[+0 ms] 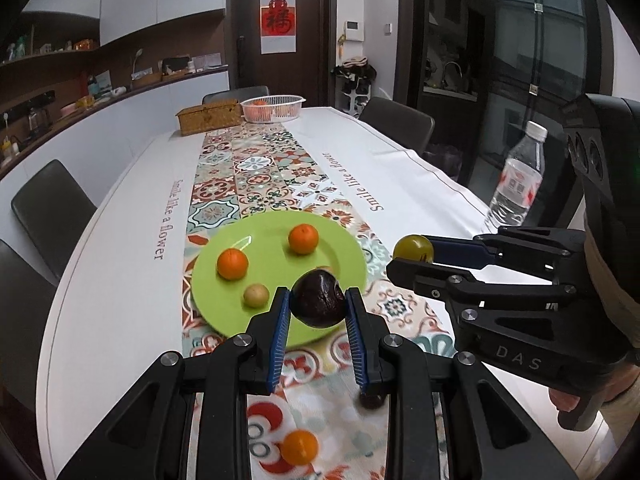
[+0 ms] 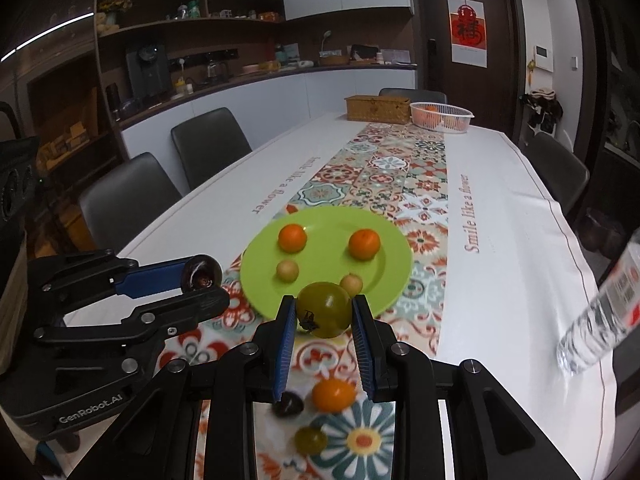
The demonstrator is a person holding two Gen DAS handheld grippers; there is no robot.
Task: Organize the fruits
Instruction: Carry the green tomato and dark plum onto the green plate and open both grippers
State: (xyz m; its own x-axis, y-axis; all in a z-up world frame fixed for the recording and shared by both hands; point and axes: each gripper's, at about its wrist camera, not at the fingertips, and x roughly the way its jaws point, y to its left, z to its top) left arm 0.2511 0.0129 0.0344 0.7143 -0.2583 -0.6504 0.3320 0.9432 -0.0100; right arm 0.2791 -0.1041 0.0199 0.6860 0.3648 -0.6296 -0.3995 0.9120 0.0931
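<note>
Dark purple-brown fruit (image 1: 319, 300) is seen clamped between the blue ribbed fingers (image 1: 281, 332) of the left gripper (image 1: 318, 312), lifted clear above the near rim of the green plate (image 1: 208, 280). Skin is matte and slightly wrinkled, shape round to oval; judged light, softish and bruisable, so it is best held across its widest part, as it is now. Two glossy oranges (image 1: 232, 264), one small pale round fruit (image 1: 256, 295) and another mostly hidden behind the dark fruit are seen on the plate. An orange fruit (image 1: 299, 446) and a small dark one (image 1: 372, 400) are left on the patterned runner (image 1: 260, 168) on the tabletop (image 1: 120, 280). A white mesh basket (image 1: 272, 109) is seen at the far end.

Right wrist view: a smooth olive-green round fruit (image 2: 325, 310) with a small sticker is gripped by the closed fingers (image 2: 285, 344) of the right gripper (image 2: 325, 320), also held over the plate's near edge. Firm, slick skin is judged; slip is possible if the squeeze is light. An orange, a dark fruit and a small green one (image 2: 310, 439) are seen loose on the runner below. A clear ribbed plastic bottle (image 2: 600, 320) is seen at the right.
</note>
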